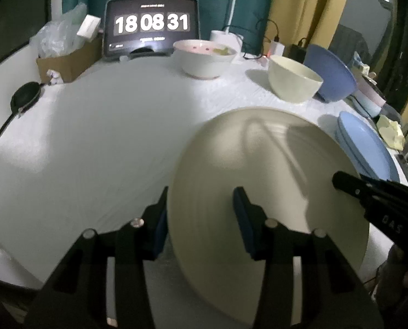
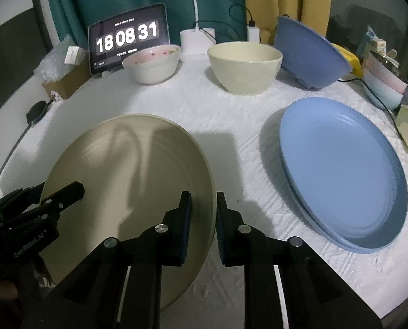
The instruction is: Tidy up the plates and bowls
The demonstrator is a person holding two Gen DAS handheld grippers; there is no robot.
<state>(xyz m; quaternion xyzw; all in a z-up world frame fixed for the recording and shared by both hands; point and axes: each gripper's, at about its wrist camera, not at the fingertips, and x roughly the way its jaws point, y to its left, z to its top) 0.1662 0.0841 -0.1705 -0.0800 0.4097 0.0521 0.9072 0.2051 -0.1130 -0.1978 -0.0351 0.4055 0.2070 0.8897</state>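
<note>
straddling the cream plate (image 2: 127, 181) rim, right gripper (image 2: 204, 205) fingers narrowly apart — left gripper (image 1: 201, 205) spread, blue plates (image 2: 343, 175) clearest from the right wrist.

- Beige plate (image 2: 127, 181): I read it as matt glazed ware with faint concentric ridges.
- Blue plates (image 2: 343, 175): smooth, satin, plastic-looking.
- Cream bowl (image 2: 245, 65): smooth, softly glossy.
- Counter (image 2: 231, 126) cover: white cloth, embossed and rough.
- Right tongs (image 2: 204, 219): matt black plastic, ribbed blue pads, bright metal pins.
- Box (image 1: 66, 63): brown cardboard.
</note>
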